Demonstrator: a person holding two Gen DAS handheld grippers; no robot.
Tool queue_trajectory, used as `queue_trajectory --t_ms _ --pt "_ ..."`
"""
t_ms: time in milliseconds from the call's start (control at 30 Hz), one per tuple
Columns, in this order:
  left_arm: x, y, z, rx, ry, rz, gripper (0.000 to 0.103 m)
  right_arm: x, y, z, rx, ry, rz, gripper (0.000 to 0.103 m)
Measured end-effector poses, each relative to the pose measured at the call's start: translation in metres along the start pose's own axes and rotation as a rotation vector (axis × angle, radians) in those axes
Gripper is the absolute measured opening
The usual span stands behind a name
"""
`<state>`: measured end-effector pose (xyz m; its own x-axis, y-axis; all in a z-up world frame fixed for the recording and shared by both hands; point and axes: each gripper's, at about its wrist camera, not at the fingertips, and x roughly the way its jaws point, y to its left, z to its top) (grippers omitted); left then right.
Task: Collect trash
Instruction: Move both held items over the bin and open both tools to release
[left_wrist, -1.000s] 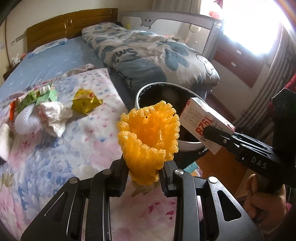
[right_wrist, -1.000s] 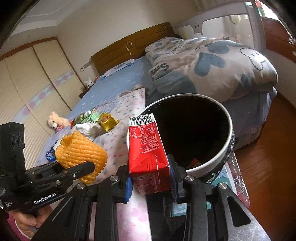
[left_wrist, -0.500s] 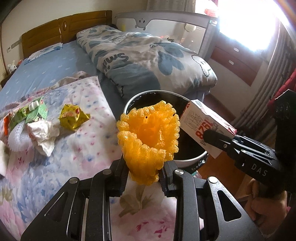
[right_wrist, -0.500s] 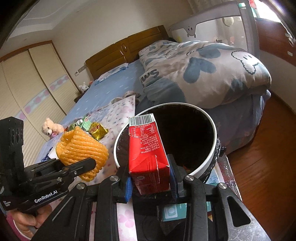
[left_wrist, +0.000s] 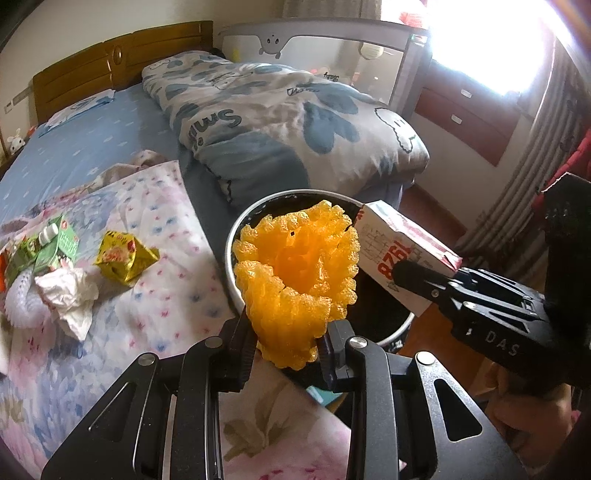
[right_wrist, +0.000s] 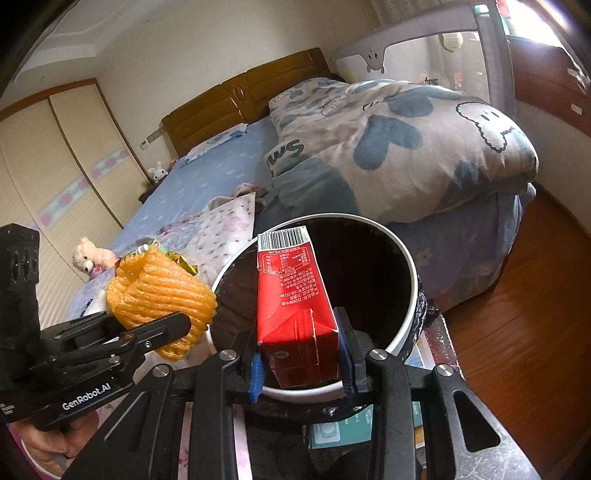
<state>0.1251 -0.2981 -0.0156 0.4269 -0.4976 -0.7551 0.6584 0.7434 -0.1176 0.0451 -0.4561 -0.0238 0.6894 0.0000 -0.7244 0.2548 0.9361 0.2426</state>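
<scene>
We grip an orange foam fruit net (left_wrist: 295, 273) w/ left gripper (left_wrist: 288, 354), a red drink carton (right_wrist: 295, 306) w/ right gripper (right_wrist: 301, 365), both over white-rimmed round bin (right_wrist: 408, 295). Left: floral sheet (left_wrist: 147, 314) w/ wrappers; far: wooden headboard (left_wrist: 122, 59).

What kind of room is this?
A home bedroom, most likely: a bed with a wooden headboard, a folded quilt on it, and sliding wardrobe doors along the wall.

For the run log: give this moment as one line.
left gripper: holds orange foam net | right gripper: holds red carton | both above bin
</scene>
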Motion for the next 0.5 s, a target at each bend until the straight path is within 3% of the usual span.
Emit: queue_trajectory --t_ms 500 --pt "0.031 -0.006 0.016 0.011 0.042 0.004 0.030 0.020 -0.010 0.013 0.005 0.040 -0.016 0.033"
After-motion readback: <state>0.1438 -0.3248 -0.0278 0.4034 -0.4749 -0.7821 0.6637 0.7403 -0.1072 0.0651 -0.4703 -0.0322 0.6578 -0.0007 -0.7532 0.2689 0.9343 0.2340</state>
